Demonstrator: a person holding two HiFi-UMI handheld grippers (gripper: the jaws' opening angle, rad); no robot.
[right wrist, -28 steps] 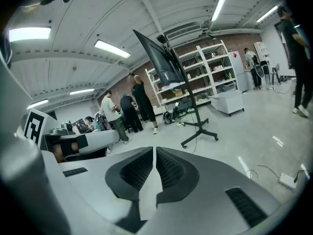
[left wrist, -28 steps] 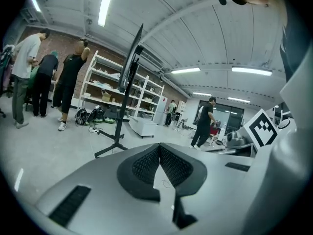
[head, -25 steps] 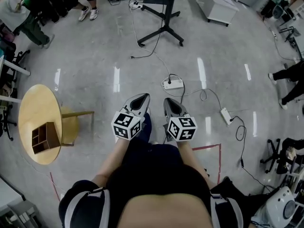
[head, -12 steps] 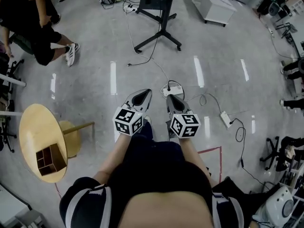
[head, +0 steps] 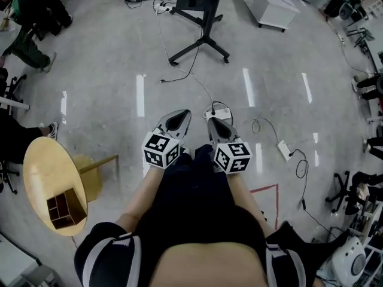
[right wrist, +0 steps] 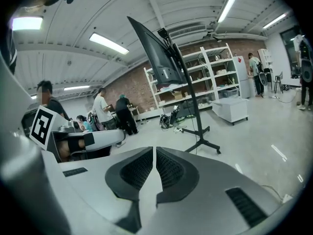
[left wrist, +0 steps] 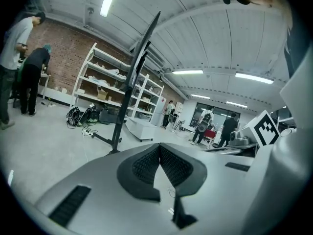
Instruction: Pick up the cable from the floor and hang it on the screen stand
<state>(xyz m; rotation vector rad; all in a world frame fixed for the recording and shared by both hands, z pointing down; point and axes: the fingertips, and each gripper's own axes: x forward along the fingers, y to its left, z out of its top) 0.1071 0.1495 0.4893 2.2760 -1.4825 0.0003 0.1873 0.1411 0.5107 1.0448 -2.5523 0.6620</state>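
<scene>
A thin cable (head: 190, 72) trails across the grey floor from the black screen stand (head: 200, 18) to a white power strip (head: 218, 110), with a loose plug end (head: 163, 81). My left gripper (head: 178, 120) and right gripper (head: 215, 124) are held side by side above the floor, just short of the power strip, both shut and empty. In the left gripper view the stand (left wrist: 130, 88) rises ahead beyond my shut left gripper (left wrist: 159, 149). In the right gripper view the stand (right wrist: 190, 102) and its screen (right wrist: 155, 53) show beyond my shut right gripper (right wrist: 154, 153).
A round wooden table (head: 43, 166) with a compartment box (head: 63, 208) stands at left. A second power strip (head: 283, 149) and more cable (head: 302, 172) lie at right. A white cabinet (head: 267, 2) stands behind the stand. People stand at upper left (head: 30, 17). Red tape (head: 267, 188) marks the floor.
Both grippers and the view have moved forward over the floor, so the power strip now lies just ahead of the jaws. The people at upper left have shifted.
</scene>
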